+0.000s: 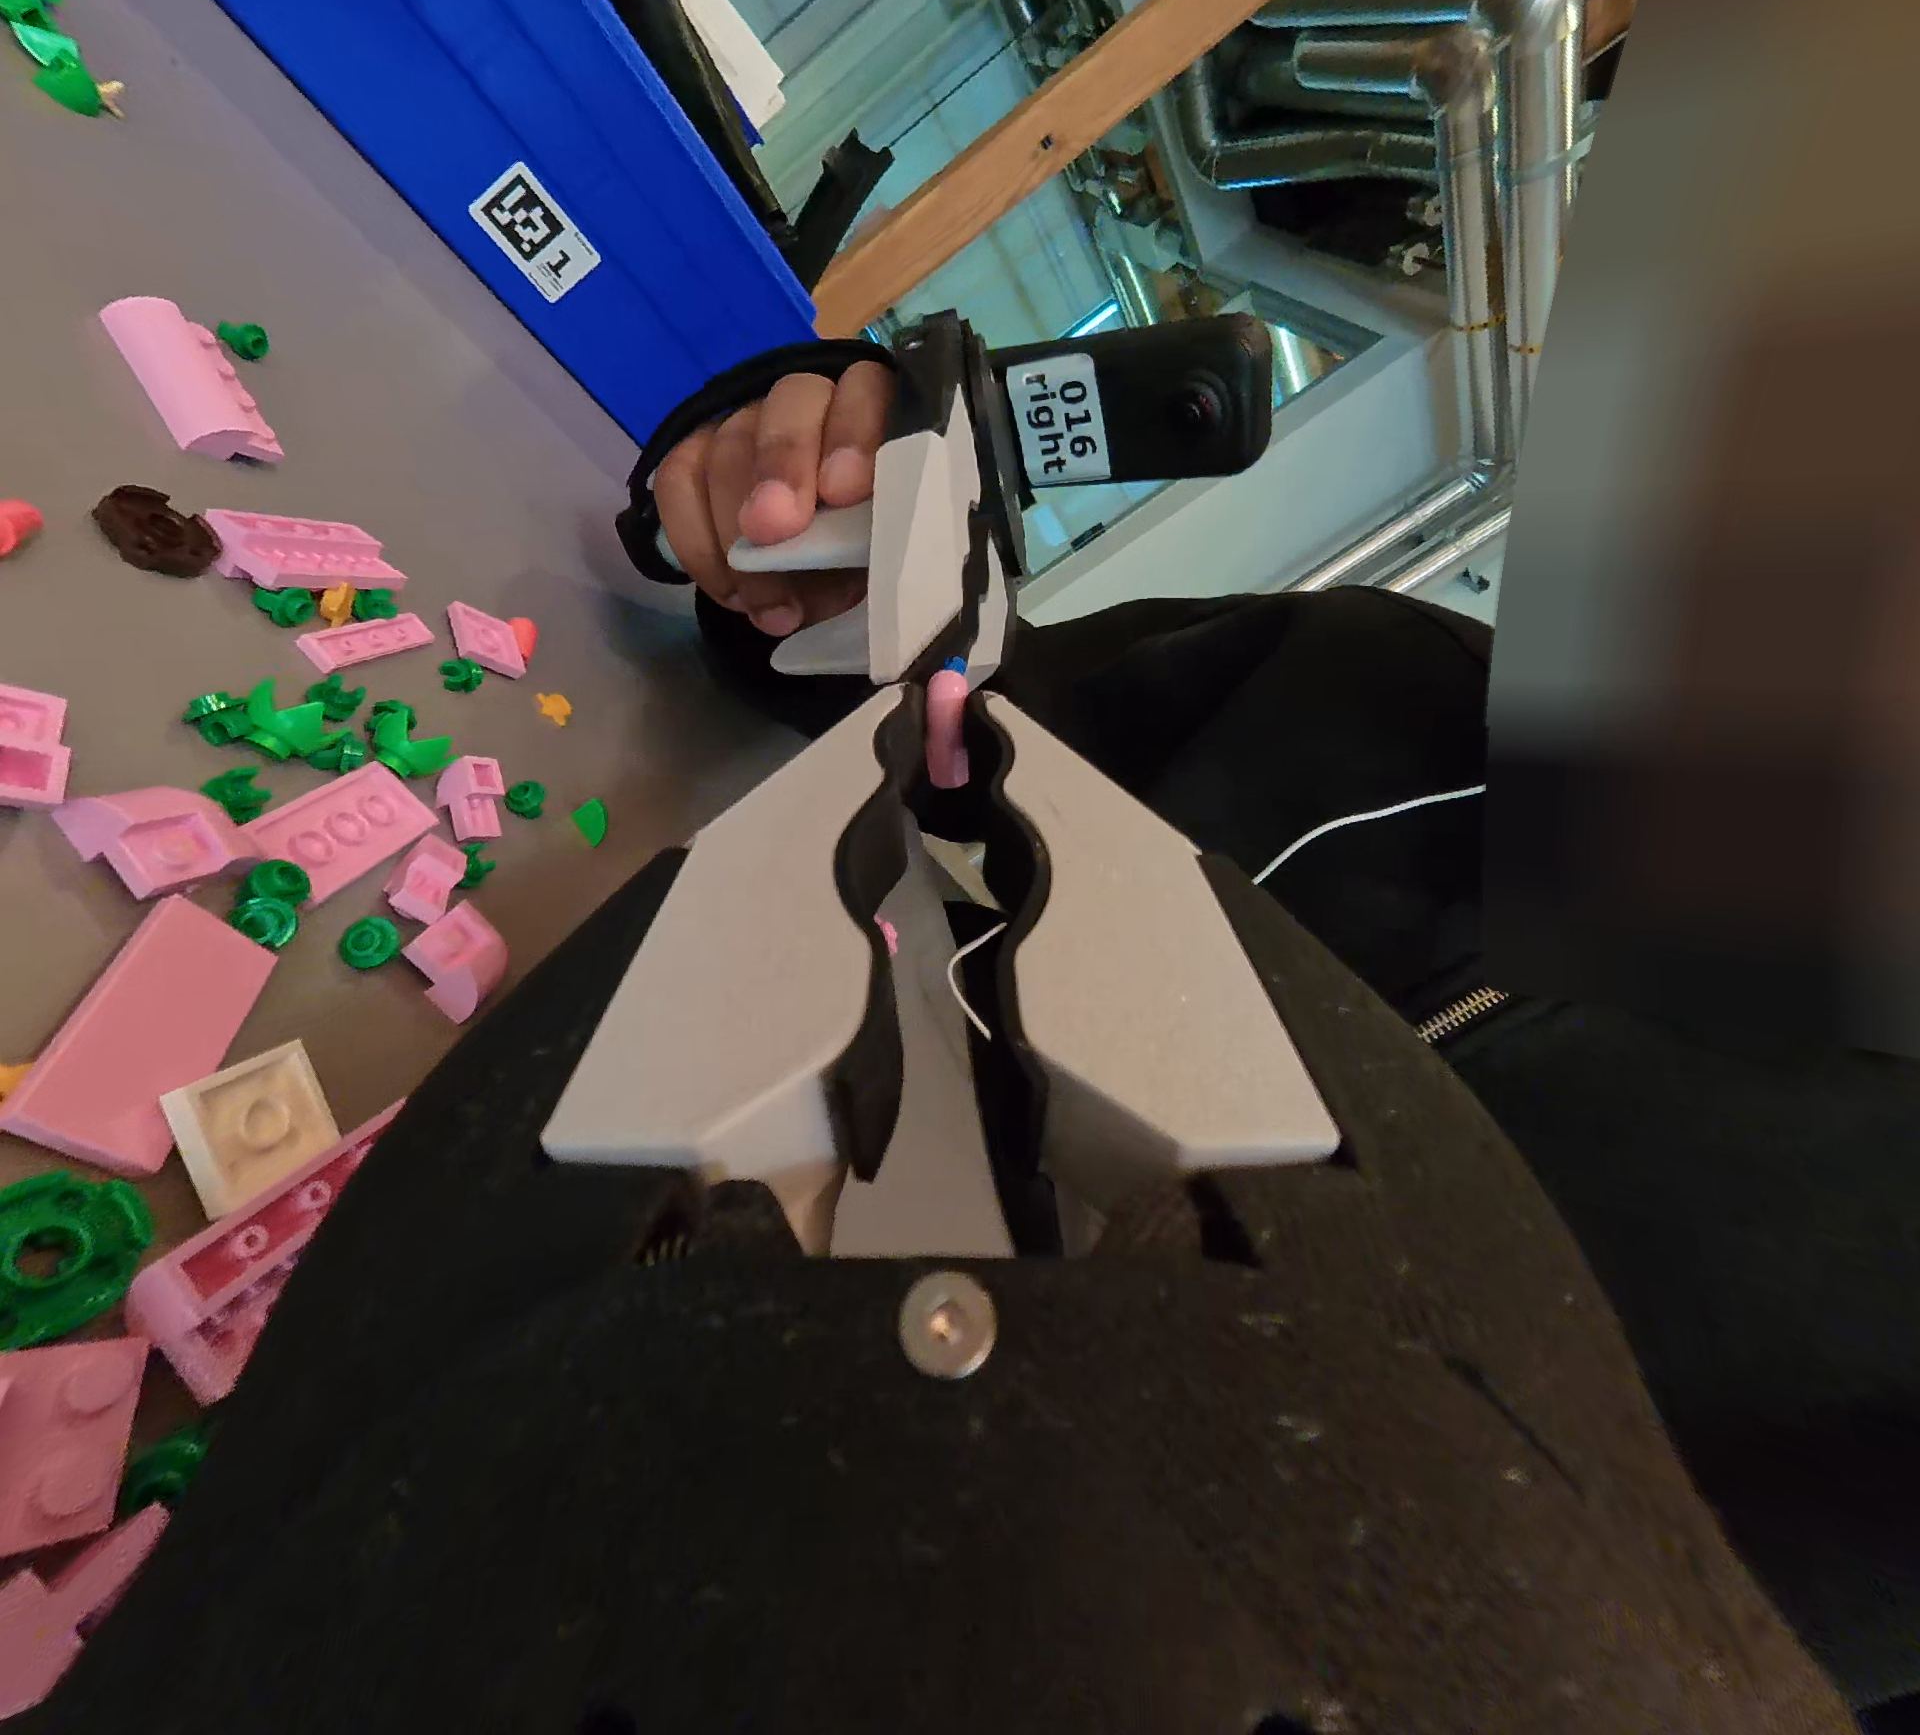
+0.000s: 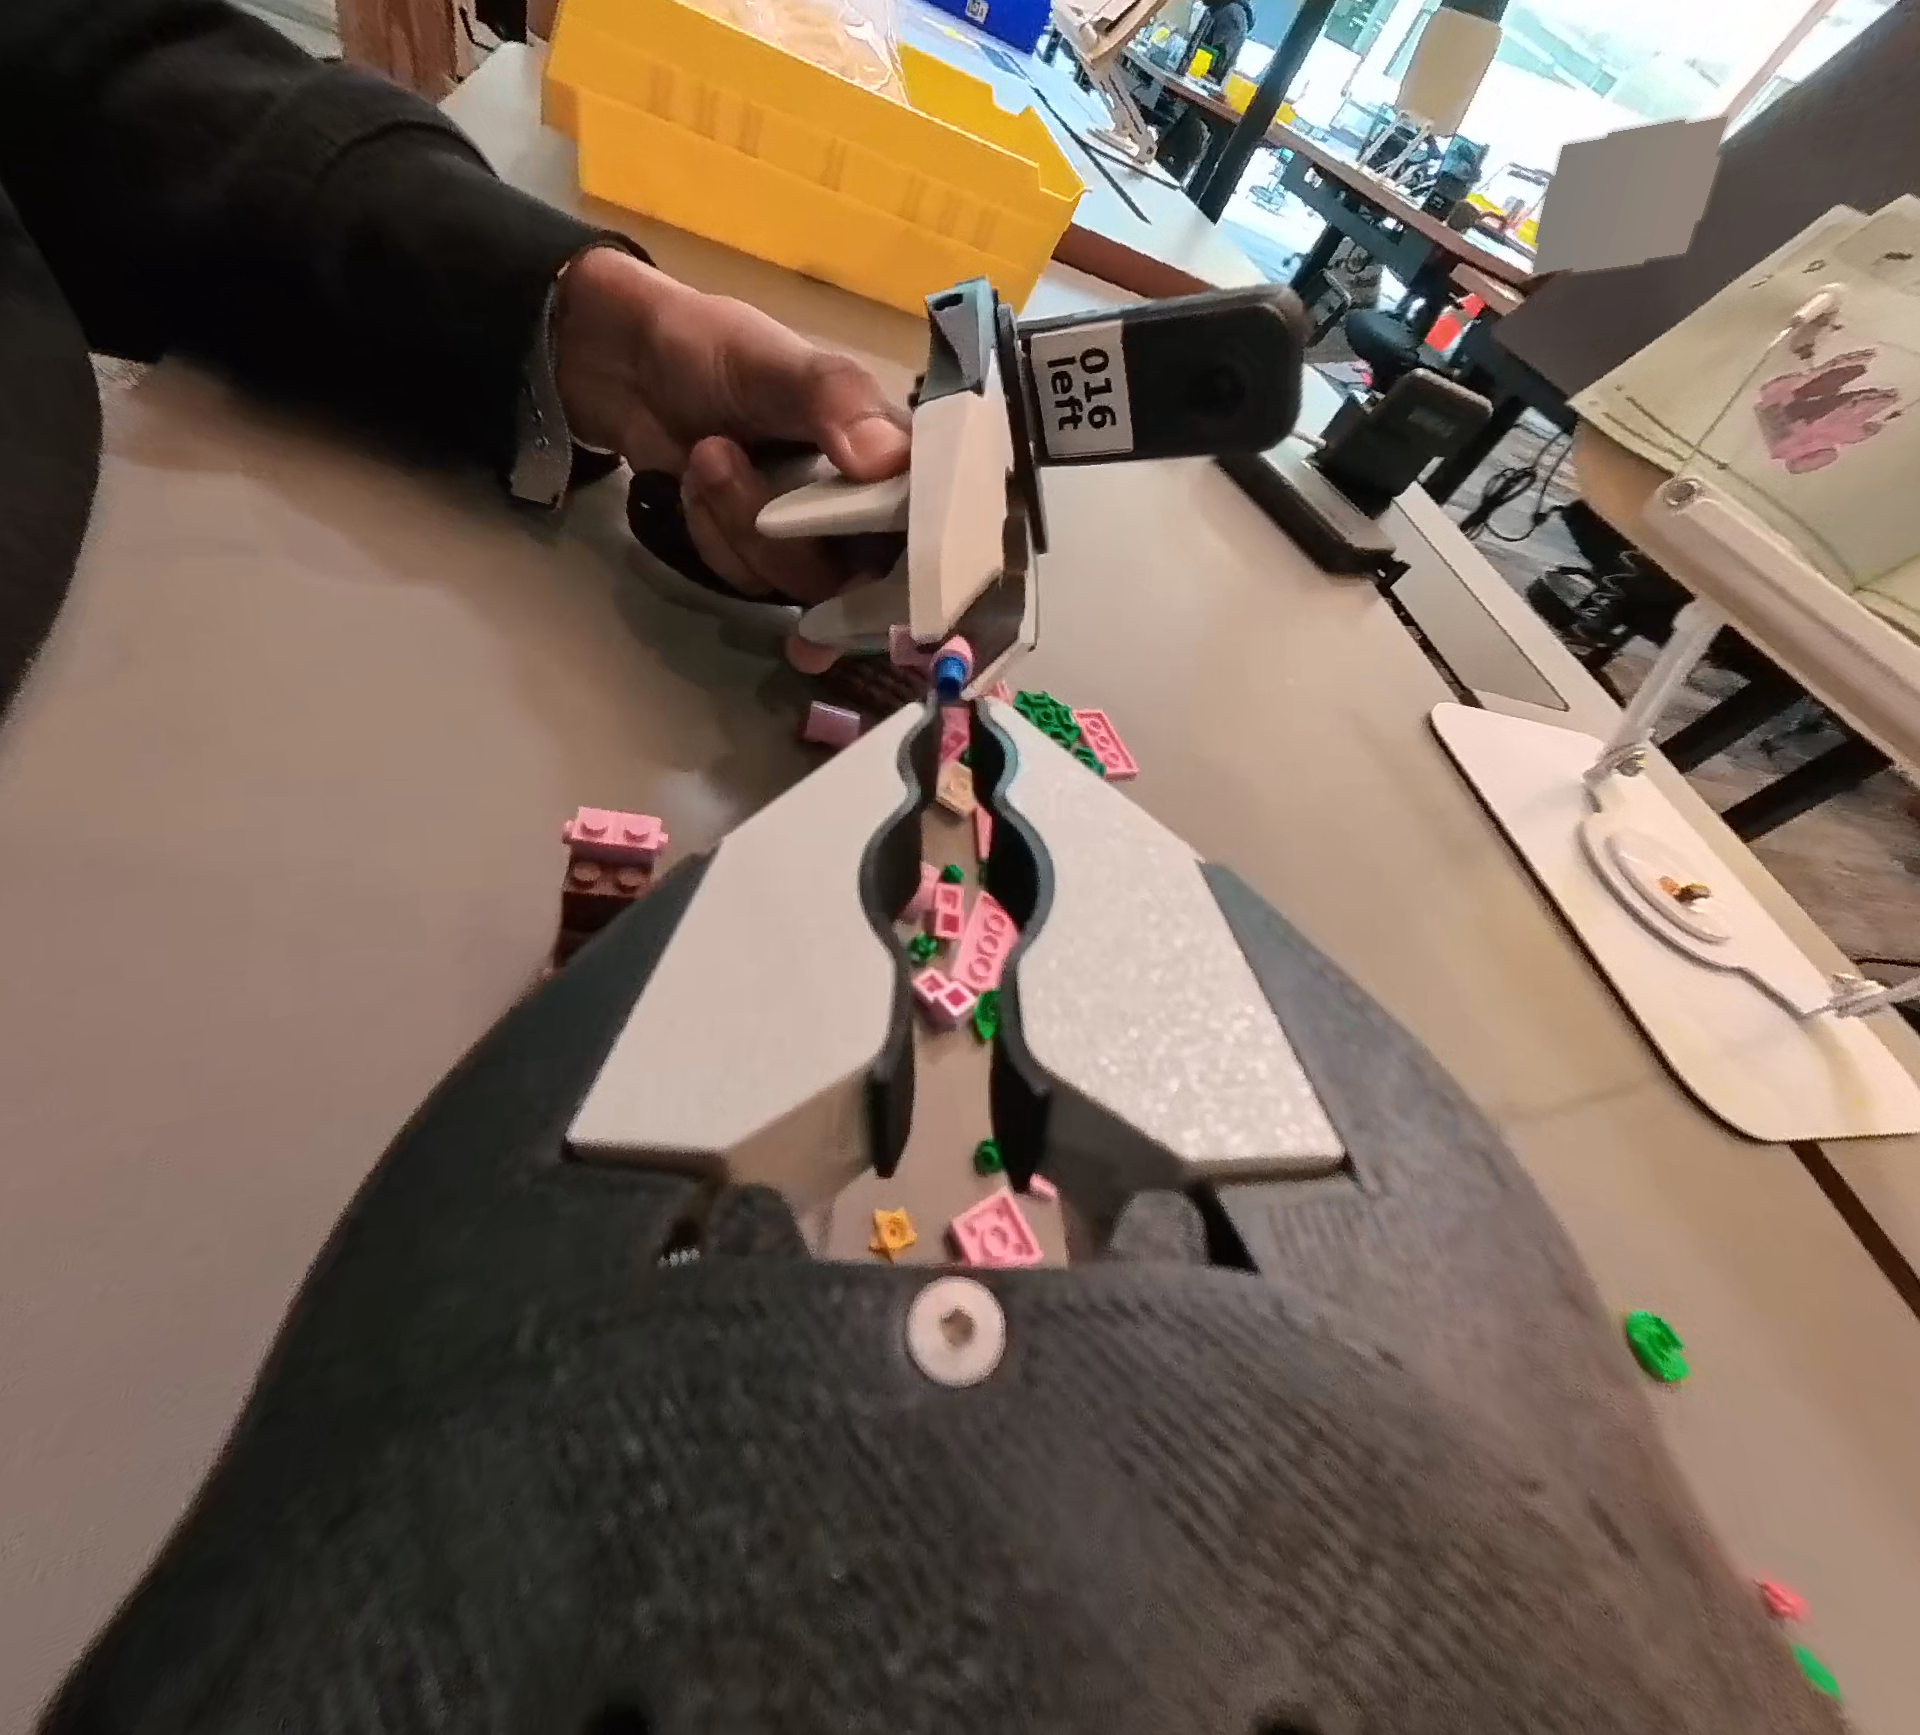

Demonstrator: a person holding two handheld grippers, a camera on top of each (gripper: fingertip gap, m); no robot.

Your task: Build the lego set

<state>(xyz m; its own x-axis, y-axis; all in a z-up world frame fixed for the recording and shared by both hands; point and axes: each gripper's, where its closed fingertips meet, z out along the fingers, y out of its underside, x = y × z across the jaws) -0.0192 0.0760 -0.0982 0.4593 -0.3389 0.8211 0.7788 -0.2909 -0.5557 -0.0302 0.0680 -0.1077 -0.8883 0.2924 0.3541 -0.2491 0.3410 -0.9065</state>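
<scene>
My left gripper [image 1: 943,698] is shut on a small pink piece [image 1: 945,740] that stands up between its tips. My right gripper [image 2: 951,711] is shut on a small blue pin [image 2: 948,675] that sticks out past its tips. The two grippers meet tip to tip above the table, and the blue pin [image 1: 955,667] touches the top end of the pink piece [image 2: 960,651]. The right gripper [image 1: 961,659] shows just above mine in the left wrist view. The left gripper [image 2: 971,662] shows just above mine in the right wrist view.
Loose pink and green pieces [image 1: 312,802] lie scattered on the grey table [image 1: 343,355]. A blue bin [image 1: 468,106] stands behind them. A yellow bin [image 2: 800,158], a brown and pink stack [image 2: 608,864] and a booklet on a white stand [image 2: 1766,428] are nearby. Less than 4 cm separates the two grippers' tips.
</scene>
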